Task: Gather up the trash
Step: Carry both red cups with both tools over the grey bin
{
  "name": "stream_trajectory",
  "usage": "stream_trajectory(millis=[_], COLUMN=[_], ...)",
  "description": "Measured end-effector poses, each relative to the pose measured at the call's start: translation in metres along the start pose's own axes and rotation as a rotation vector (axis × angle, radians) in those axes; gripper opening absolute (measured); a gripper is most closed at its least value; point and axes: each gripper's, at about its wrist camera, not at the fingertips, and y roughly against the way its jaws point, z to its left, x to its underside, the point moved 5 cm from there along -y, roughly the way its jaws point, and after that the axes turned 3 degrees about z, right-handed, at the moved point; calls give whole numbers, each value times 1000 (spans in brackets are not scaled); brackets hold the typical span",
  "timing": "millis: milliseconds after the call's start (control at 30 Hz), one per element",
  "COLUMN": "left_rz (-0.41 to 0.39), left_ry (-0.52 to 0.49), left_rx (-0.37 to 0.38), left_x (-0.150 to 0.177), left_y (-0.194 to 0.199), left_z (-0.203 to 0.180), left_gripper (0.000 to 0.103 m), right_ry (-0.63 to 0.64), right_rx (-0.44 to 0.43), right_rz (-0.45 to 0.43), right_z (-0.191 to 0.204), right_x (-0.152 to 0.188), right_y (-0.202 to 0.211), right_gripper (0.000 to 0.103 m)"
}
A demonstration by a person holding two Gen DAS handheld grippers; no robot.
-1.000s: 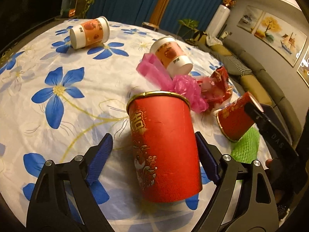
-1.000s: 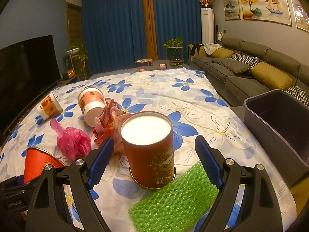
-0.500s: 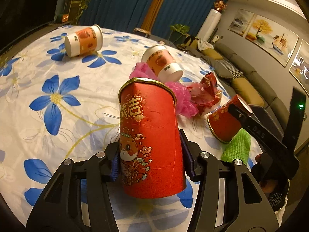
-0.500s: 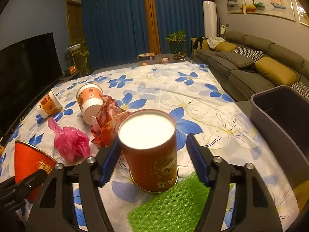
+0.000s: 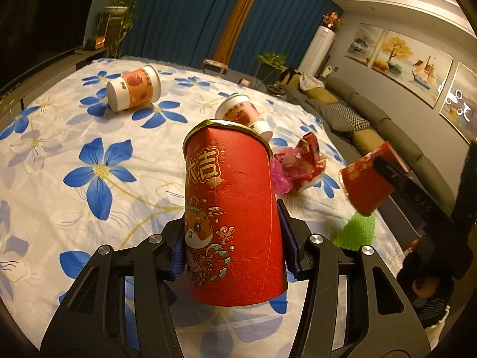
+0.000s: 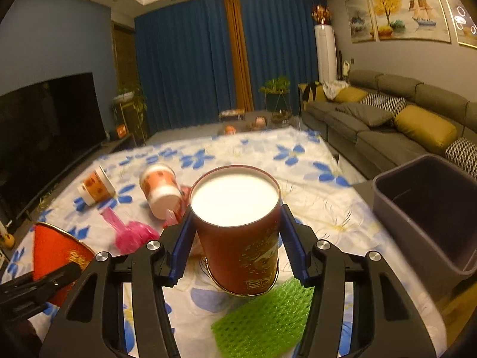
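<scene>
Nearest the left wrist camera, the left gripper (image 5: 234,249) is clamped on a red paper cup with a gold rim (image 5: 231,217), its blue pads pressed flat against both sides; the cup is clear of the flowered tablecloth (image 5: 59,149) and leans with its gold rim pointing away. In the right wrist view the right gripper (image 6: 237,246) likewise squeezes a second red cup (image 6: 240,235), held bottom-up so that its white base faces the camera and its gold rim hangs just above the cloth. Directly under and in front of that cup lies a green foam net (image 6: 262,319), close to the near edge of the table. To the right, just beyond the table's right edge, stands a grey bin (image 6: 423,208), open at the top, with bare cloth between it and the held cup. Further in, left of centre, the remaining litter is bunched: a pink plastic bag (image 6: 131,234), touching a crumpled red wrapper (image 5: 301,161), and just behind them an orange-and-white paper cup lying on its side (image 6: 159,189). A second orange-and-white cup (image 6: 95,186) lies apart near the left edge. Beyond these the cloth is open right up to the far edge, with a dark television (image 6: 44,137) to the left and a grey sofa (image 6: 387,125) along the right wall.
</scene>
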Motion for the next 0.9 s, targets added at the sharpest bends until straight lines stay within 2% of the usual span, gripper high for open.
stream_trajectory(millis=[433, 767, 900], left_rz=[-28, -16, -8], left_ry=[-41, -90, -133], left_rx=[36, 69, 106], left_x=[5, 11, 12], left_y=[21, 19, 15], left_z=[-22, -52, -77], left_gripper=[50, 50, 50], right_ry=[5, -10, -24], right_rx=[2, 26, 38], right_rz=[-94, -112, -119], right_z=[-16, -33, -43], right_x=[-3, 2, 3], right_y=[63, 84, 91], right_gripper=[55, 55, 55])
